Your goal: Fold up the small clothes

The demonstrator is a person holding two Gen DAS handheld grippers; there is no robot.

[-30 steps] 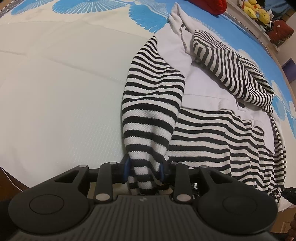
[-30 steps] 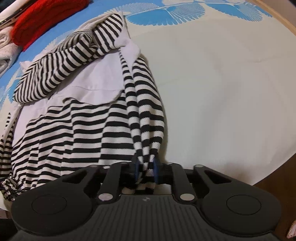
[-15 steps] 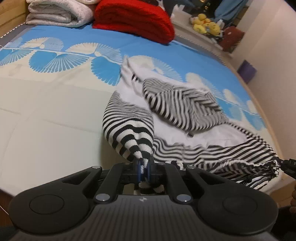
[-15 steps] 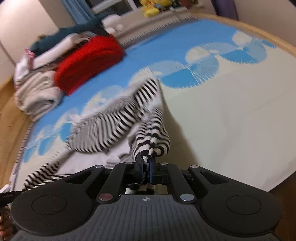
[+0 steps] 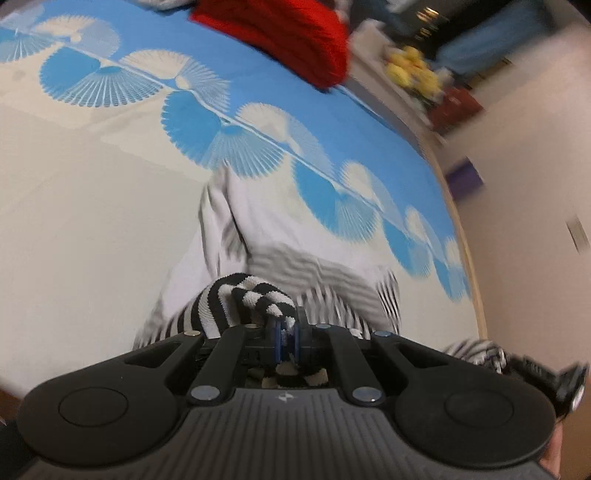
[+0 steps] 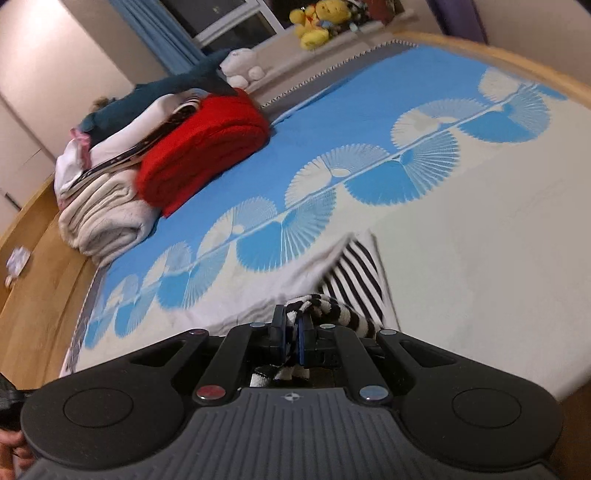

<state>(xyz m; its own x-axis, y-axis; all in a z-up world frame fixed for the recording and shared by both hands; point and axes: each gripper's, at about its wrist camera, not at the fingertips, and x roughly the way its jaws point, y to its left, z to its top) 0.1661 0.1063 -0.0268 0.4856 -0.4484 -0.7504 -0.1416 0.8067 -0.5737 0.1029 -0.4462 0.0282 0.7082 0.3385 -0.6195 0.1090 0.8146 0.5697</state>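
Observation:
A black-and-white striped garment with pale plain panels lies on the bed, blurred by motion. My left gripper is shut on a bunched striped part of it, lifted off the bed. In the right wrist view the same garment trails forward from my right gripper, which is shut on another striped bunch. The rest of the garment near both grippers is hidden behind their bodies.
The bed cover is cream with a blue fan-pattern band. A folded red blanket and a pile of pale folded laundry sit at the far end. Yellow plush toys stand on a ledge. Wooden floor lies left.
Both grippers have lifted the striped parts and carried them forward over the garment. The views tilted up from the cloth to the far end of the bed.

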